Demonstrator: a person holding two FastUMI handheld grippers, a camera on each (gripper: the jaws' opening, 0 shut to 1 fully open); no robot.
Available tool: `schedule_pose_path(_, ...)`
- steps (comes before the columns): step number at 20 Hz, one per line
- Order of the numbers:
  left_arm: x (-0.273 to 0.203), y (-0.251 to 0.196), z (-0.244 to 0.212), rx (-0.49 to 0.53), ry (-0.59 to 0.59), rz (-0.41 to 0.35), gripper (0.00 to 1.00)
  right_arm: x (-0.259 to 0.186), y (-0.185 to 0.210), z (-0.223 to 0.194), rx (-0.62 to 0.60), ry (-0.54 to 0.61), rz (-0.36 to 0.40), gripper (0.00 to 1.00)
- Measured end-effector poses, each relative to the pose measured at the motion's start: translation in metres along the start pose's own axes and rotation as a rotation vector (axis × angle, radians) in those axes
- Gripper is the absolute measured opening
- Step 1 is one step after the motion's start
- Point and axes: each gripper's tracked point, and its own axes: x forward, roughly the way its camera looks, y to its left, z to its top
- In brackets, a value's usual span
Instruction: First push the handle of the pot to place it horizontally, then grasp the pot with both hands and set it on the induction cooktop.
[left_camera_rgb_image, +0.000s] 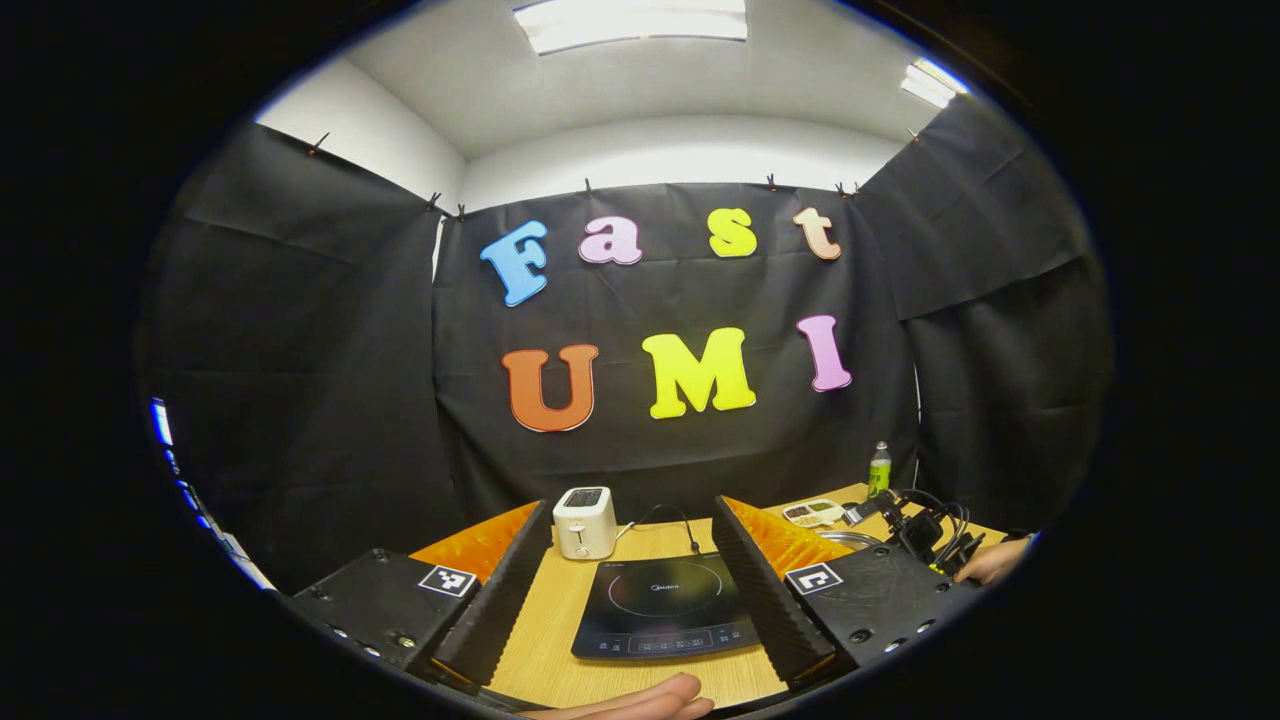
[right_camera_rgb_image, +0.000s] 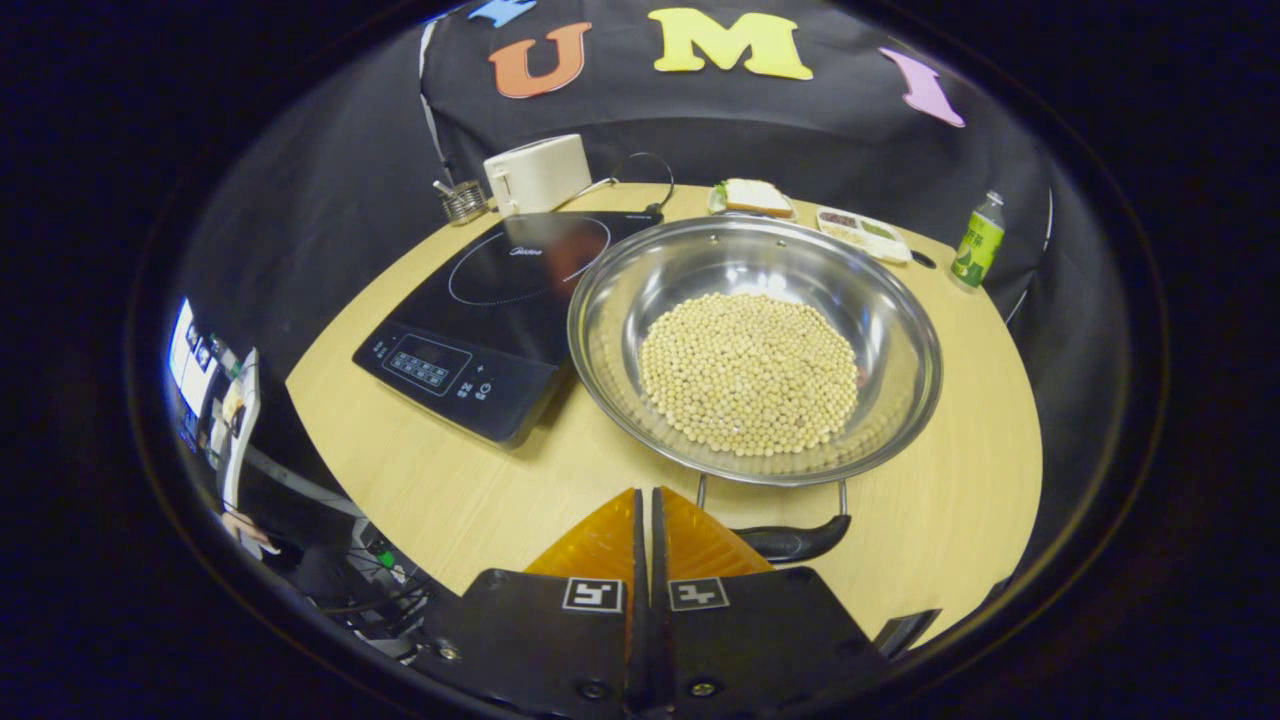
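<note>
Right gripper view — gripper (right_camera_rgb_image: 645, 520) overlaps pot handle (right_camera_rgb_image: 795, 543).

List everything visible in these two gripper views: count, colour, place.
Round steel pot of pale beans: one, silver, table centre, beside cooktop.
Pot handle: one, black, near side.
Flat induction cooktop: one, black, left of pot.
Boxy toaster: one, white, behind cooktop.
Sandwich plate: one, behind pot.
Plastic bottle: one, green, far right.
Wooden table: one, tan.
Left gripper: open, above cooktop.
Right gripper: shut, near handle.
</note>
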Motion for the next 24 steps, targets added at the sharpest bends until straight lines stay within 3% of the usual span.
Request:
schedule_pose_path(3, 0.002, -0.002, -0.003, 0.006, 0.006, 0.000, 0.96, -0.005, -0.011, -0.001, 0.000, -0.005, -0.013, 0.00)
schedule_pose_path(20, 0.001, -0.032, -0.004, 0.000, 0.011, -0.055, 0.96, -0.021, -0.093, 0.001, 0.066, -0.046, -0.112, 0.04)
schedule_pose_path(24, 0.006, -0.035, -0.003, -0.010, 0.005, -0.059, 0.96, -0.022, -0.116, 0.004, 0.015, -0.043, -0.170, 0.04)
